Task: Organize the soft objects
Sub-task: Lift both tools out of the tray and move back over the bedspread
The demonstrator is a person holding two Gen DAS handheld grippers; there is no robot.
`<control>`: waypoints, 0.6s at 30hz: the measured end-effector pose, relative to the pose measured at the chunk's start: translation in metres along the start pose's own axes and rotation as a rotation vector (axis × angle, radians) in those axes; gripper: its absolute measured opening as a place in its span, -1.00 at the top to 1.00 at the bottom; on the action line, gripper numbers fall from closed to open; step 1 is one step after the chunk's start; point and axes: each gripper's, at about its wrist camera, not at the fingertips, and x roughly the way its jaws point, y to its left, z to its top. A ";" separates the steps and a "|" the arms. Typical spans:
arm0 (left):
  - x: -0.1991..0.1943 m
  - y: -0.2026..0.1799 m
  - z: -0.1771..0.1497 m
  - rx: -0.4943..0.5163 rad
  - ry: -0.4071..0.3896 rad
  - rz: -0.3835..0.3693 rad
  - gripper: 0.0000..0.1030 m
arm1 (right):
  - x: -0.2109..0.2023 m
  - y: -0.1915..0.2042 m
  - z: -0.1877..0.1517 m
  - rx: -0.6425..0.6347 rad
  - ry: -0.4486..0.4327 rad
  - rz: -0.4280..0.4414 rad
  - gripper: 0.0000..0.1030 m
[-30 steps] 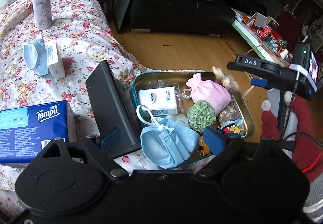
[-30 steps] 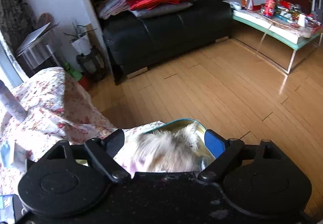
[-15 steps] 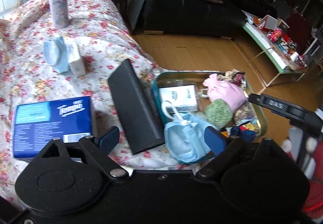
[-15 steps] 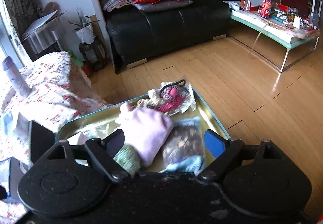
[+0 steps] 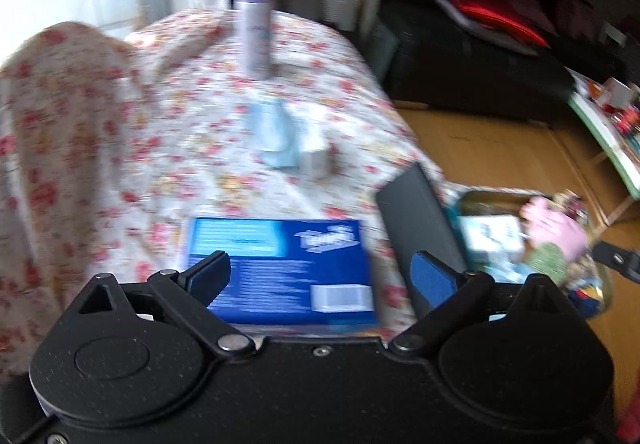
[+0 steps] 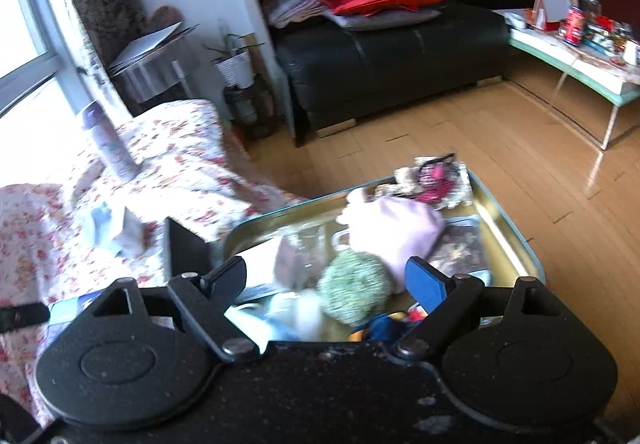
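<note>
A metal tin (image 6: 508,240) on the bed edge holds a pink pouch (image 6: 396,228), a green fuzzy ball (image 6: 354,290), a white pack (image 6: 264,264), snack bags and a blue face mask. My right gripper (image 6: 326,280) is open and empty, just above the tin's near side. My left gripper (image 5: 322,274) is open and empty over a blue Tempo tissue box (image 5: 280,264). A second blue mask with a white pack (image 5: 280,140) lies further up the flowered bedspread (image 5: 120,148). The tin also shows at the right of the left wrist view (image 5: 600,280).
A black flat case (image 5: 420,212) leans between the tissue box and the tin. A purple bottle (image 5: 256,28) stands at the far end of the bed. A black sofa (image 6: 400,60) and a cluttered glass table (image 6: 580,56) stand across the wooden floor.
My left gripper has swung left from the tin to over the tissue box. My right gripper has pulled back from the tin, and the plush item it was close over now lies in the tin's far corner.
</note>
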 end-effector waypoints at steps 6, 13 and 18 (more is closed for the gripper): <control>0.008 0.048 0.016 -0.055 -0.048 0.129 -0.83 | 0.000 0.033 -0.003 -0.076 0.020 0.048 -0.68; 0.037 0.112 0.035 -0.130 -0.064 0.289 -0.85 | -0.001 0.089 0.003 -0.212 0.011 0.108 -0.68; 0.056 0.137 0.043 -0.168 -0.042 0.325 -0.85 | 0.007 0.126 0.008 -0.287 0.014 0.135 -0.68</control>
